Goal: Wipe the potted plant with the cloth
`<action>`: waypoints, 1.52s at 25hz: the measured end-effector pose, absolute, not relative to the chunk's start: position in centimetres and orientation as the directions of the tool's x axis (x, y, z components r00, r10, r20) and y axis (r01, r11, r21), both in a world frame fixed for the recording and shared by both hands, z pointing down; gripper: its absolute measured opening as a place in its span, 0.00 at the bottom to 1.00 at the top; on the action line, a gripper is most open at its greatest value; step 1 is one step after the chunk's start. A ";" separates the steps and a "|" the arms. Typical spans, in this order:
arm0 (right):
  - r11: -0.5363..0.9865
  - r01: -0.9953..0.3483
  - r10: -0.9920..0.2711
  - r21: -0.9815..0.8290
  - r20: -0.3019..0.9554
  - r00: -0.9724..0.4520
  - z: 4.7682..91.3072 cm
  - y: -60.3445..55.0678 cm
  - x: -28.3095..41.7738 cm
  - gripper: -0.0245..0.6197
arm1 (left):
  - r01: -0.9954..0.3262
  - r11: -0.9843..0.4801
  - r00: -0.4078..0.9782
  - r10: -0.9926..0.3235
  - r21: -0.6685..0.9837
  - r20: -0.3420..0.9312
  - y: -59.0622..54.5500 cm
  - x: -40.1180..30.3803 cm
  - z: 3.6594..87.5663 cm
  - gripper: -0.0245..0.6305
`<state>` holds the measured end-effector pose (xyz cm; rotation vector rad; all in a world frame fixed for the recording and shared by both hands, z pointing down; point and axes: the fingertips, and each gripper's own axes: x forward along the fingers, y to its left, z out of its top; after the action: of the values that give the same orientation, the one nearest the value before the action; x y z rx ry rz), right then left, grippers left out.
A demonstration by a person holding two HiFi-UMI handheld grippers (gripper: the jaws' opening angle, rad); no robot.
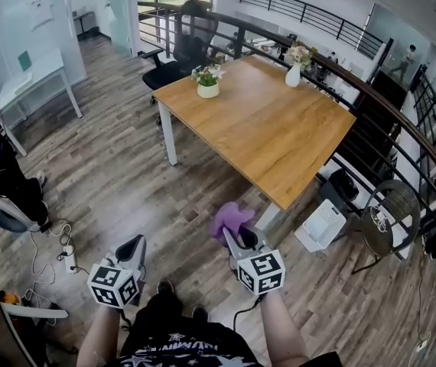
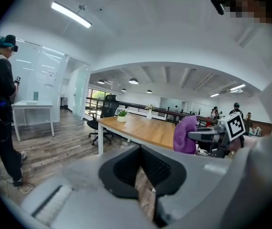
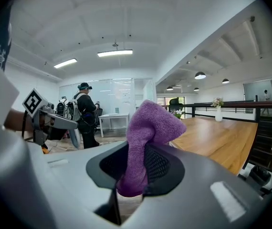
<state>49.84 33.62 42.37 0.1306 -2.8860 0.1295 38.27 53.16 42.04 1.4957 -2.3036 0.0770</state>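
Observation:
The potted plant [image 1: 207,81] is a small white pot with green leaves, standing at the far left corner of the wooden table [image 1: 264,136]. It shows small and distant in both gripper views [image 2: 121,114] [image 3: 178,113]. My right gripper [image 1: 235,238] [image 3: 136,171] is shut on a purple cloth [image 1: 230,219] [image 3: 148,132] that sticks up out of its jaws, well short of the table's near corner. My left gripper [image 1: 131,249] [image 2: 138,168] is shut with nothing in it, over the floor beside the right one. The left gripper view also catches the cloth [image 2: 185,134].
A white vase of flowers [image 1: 294,66] stands at the table's far edge. A black office chair [image 1: 180,48] sits behind the table, and a curved railing [image 1: 371,105] runs along the right. By the near corner are a white unit [image 1: 321,225] and a wicker chair [image 1: 390,212]. A person [image 2: 0,104] stands at left.

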 end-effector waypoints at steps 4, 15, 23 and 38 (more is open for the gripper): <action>0.986 -0.128 -0.097 -0.104 0.263 -0.960 43.5 32.6 49.0 0.17 | -0.880 0.443 -0.363 -0.860 0.171 0.358 53.2 36.9 42.8 0.04; 0.976 -0.210 -0.184 -0.062 0.292 -0.939 43.4 28.2 42.0 0.17 | -0.894 0.392 -0.311 -0.891 0.215 0.331 48.5 27.1 43.7 0.04; 0.960 -0.267 -0.233 -0.079 0.297 -0.926 43.0 24.4 31.1 0.17 | -0.903 0.359 -0.272 -0.903 0.236 0.331 44.5 15.9 44.1 0.04; 0.939 -0.342 -0.313 -0.045 0.304 -0.900 41.5 22.7 16.8 0.17 | -0.928 0.279 -0.198 -0.930 0.246 0.309 42.5 0.8 43.8 0.04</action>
<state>16.80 22.72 41.54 0.4843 -2.8001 0.1404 0.85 42.51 43.79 1.6764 -2.1617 -0.0063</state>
